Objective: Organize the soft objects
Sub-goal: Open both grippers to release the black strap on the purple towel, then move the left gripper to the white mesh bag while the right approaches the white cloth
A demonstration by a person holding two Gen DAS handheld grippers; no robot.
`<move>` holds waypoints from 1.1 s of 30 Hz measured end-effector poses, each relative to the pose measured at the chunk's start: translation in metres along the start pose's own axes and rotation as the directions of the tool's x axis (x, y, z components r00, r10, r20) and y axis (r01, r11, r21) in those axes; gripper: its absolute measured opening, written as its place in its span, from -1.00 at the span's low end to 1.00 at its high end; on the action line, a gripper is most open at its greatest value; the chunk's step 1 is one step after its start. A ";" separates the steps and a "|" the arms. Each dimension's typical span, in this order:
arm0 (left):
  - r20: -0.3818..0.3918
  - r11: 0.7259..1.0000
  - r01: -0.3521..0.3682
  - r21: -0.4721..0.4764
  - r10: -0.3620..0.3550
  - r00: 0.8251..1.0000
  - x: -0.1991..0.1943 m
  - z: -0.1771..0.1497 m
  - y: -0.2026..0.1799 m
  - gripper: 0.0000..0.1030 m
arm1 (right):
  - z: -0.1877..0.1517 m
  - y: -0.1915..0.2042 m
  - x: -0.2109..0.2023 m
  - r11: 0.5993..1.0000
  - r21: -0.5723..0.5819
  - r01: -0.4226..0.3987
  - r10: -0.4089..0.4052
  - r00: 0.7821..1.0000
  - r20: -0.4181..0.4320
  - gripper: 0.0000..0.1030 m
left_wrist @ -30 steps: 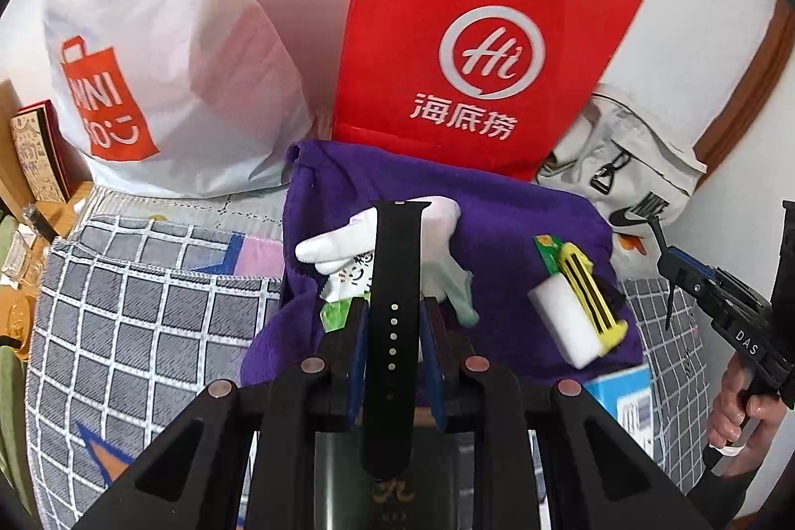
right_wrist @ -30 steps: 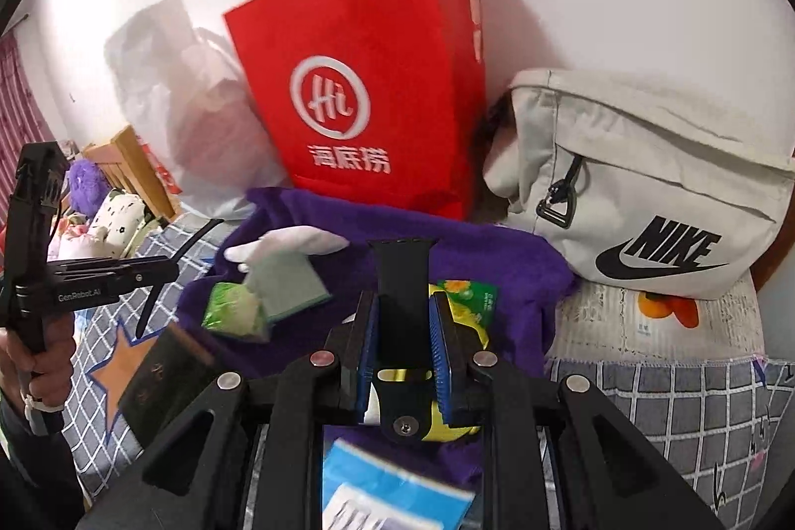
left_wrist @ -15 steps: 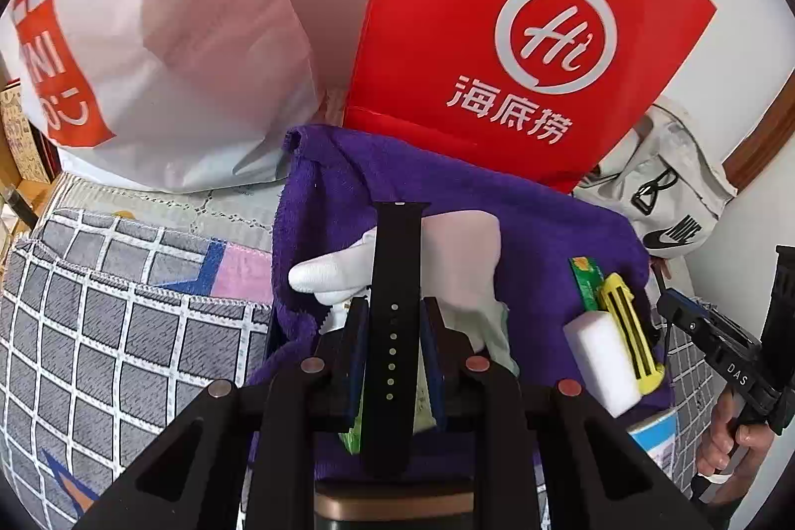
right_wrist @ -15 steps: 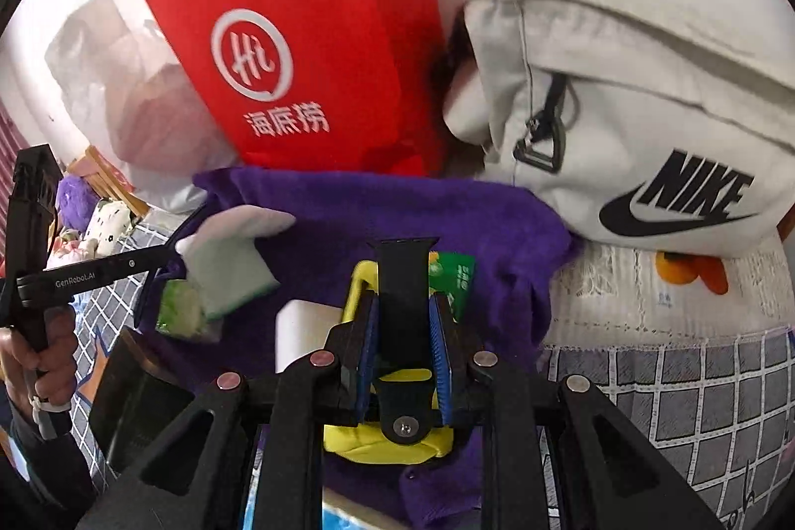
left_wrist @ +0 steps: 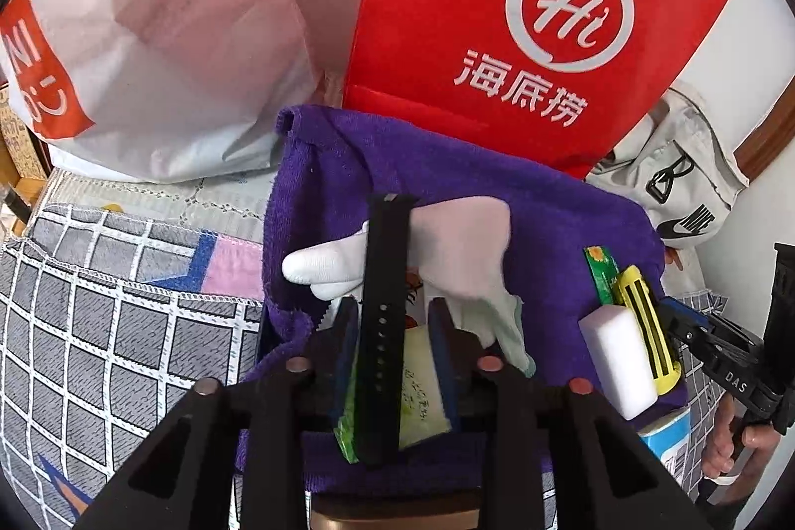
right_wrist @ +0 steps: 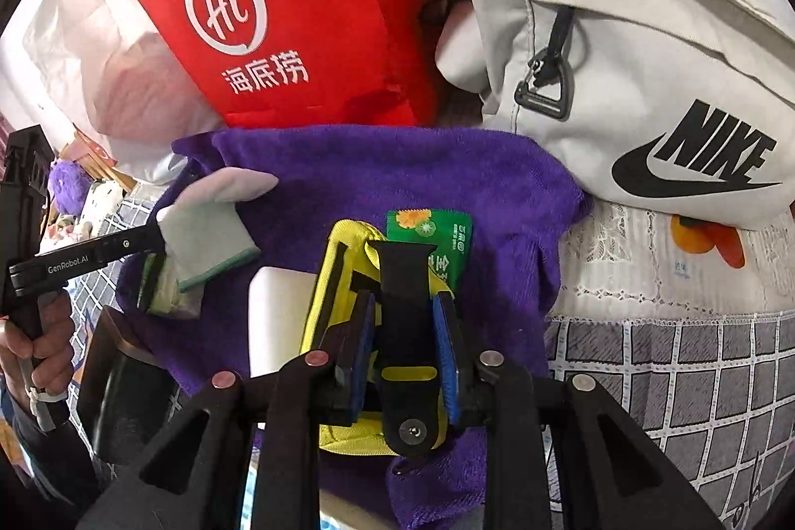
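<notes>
bedspread w/ grey check pattern (left_wrist: 99, 331) carries a purple towel (left_wrist: 447, 192), red paper bag (left_wrist: 521, 23) behind its far edge. both our grippers came down twd the towel over the last sec & jaws are opening now. left gripper (left_wrist: 392, 321): narrow gap, black strap piece (left_wrist: 382, 331) between the pads but no longer pinched, over the white glove (left_wrist: 447, 257) at the towel's left side. right gripper (right_wrist: 405, 326): same, buckle strap (right_wrist: 402, 306) loose between pads, above the yellow item (right_wrist: 338, 281) nr the near edge. we judge both straps are being let go onto the towel.
</notes>
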State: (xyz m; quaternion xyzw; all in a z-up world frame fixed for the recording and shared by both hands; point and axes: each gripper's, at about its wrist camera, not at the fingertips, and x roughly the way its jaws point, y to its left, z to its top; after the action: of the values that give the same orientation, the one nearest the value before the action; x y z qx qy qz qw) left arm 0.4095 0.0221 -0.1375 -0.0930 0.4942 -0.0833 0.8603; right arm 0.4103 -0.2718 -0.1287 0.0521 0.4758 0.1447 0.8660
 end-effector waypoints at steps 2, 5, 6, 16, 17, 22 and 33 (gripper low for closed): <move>0.004 1.000 -0.012 0.000 0.012 1.000 -0.005 0.000 0.000 -0.26 | 0.001 0.003 -0.005 1.000 -0.003 0.000 0.000 1.000 0.008 -0.04; 0.020 1.000 -0.029 0.009 0.028 0.999 -0.020 -0.002 0.000 -0.20 | 0.002 0.014 -0.018 1.000 -0.016 -0.006 0.007 0.999 0.046 0.06; 0.027 0.999 -0.033 0.012 0.032 0.999 -0.026 -0.003 -0.001 -0.19 | 0.002 0.019 -0.023 1.000 -0.026 -0.012 0.013 0.998 0.056 0.06; 0.130 0.999 -0.049 0.011 0.047 0.990 -0.097 -0.033 -0.003 -0.17 | -0.031 0.070 -0.082 0.995 -0.097 -0.019 0.031 0.991 0.129 0.07; 0.143 0.998 -0.059 0.014 0.056 0.988 -0.105 -0.040 -0.003 -0.16 | -0.036 0.074 -0.087 0.996 -0.090 -0.015 0.027 0.990 0.141 0.07; 0.161 0.998 -0.058 0.033 0.052 0.986 -0.132 -0.067 -0.004 -0.15 | -0.061 0.086 -0.117 0.998 -0.058 -0.005 0.016 0.981 0.194 0.07; 0.191 0.992 -0.091 0.084 0.073 0.979 -0.175 -0.133 -0.008 -0.15 | -0.118 0.096 -0.157 0.999 0.003 -0.048 0.046 0.975 0.219 0.14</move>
State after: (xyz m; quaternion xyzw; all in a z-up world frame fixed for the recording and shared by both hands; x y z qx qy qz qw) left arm 0.2069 0.0451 -0.0552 -0.0403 0.4101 -0.0612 0.9091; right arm 0.2122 -0.2327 -0.0437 0.0826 0.3768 0.1566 0.9092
